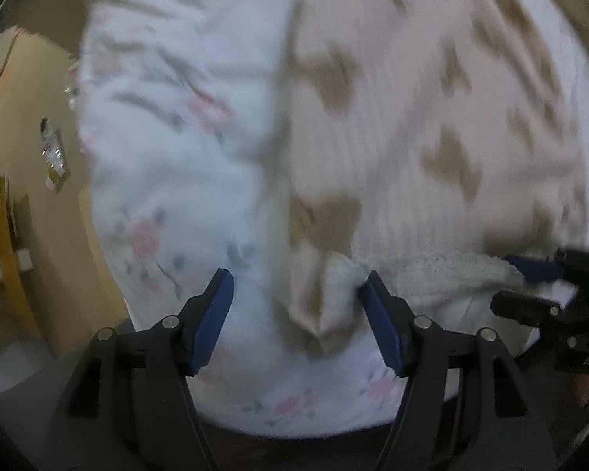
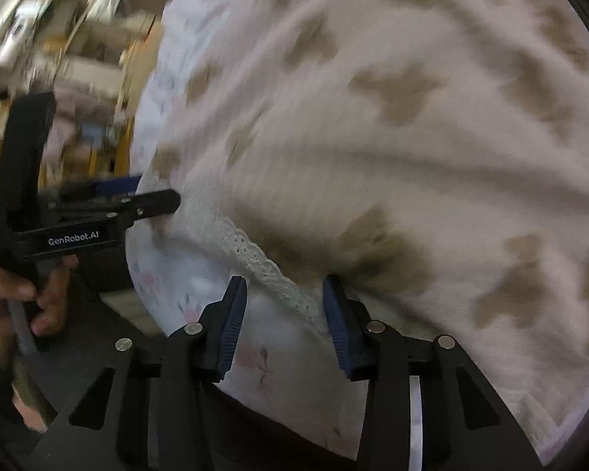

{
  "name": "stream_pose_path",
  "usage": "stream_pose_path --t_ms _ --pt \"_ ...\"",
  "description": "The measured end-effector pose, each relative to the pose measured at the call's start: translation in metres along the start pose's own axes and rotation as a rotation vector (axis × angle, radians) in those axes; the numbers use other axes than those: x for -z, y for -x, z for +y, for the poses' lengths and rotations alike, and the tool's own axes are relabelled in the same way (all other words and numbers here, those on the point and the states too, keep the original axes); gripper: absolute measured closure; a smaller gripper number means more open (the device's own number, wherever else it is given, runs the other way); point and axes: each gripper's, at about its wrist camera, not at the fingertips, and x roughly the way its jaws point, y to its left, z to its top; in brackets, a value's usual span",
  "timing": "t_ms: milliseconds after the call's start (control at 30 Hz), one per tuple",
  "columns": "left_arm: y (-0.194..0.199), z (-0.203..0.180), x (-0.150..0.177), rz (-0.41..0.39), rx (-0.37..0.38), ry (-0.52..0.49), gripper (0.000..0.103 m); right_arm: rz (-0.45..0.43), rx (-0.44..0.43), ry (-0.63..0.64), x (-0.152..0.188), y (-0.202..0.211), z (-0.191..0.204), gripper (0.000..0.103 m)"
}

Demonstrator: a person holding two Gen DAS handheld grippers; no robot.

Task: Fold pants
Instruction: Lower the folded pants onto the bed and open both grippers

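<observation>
Motion blur smears the pants (image 1: 392,117) print and shelves (image 2: 59,39) behind

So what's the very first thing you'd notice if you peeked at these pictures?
The pink pants with tan blotches fill most of both views, spread over a white flowered sheet. Their white lace hem runs between the open right tongs. The left tongs, open too, sit around a bunched corner of the pants.

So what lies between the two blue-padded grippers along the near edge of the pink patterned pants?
The pants' white lace hem runs between left gripper and right gripper, seen in the right wrist view.
</observation>
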Motion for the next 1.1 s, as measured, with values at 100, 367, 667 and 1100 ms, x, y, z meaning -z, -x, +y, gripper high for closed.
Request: stream_pose_path --t_ms 100,367,667,1100 --pt "-0.004 -0.014 0.019 0.084 -0.04 -0.13 0.039 0.173 -0.068 0.099 0.02 -0.014 0.017 0.062" --pt "0.058 0.007 -0.003 -0.144 -0.035 -0.05 0.038 -0.017 0.001 0.12 0.005 0.035 0.014 0.061" --pt "-0.003 -0.005 -0.004 0.049 -0.112 -0.155 0.038 0.067 0.073 -0.009 0.01 0.003 -0.01 0.061" --pt "0.109 0.028 -0.13 -0.385 0.088 0.077 0.033 -0.366 0.112 -0.091 -0.071 0.174 -0.06 0.043"
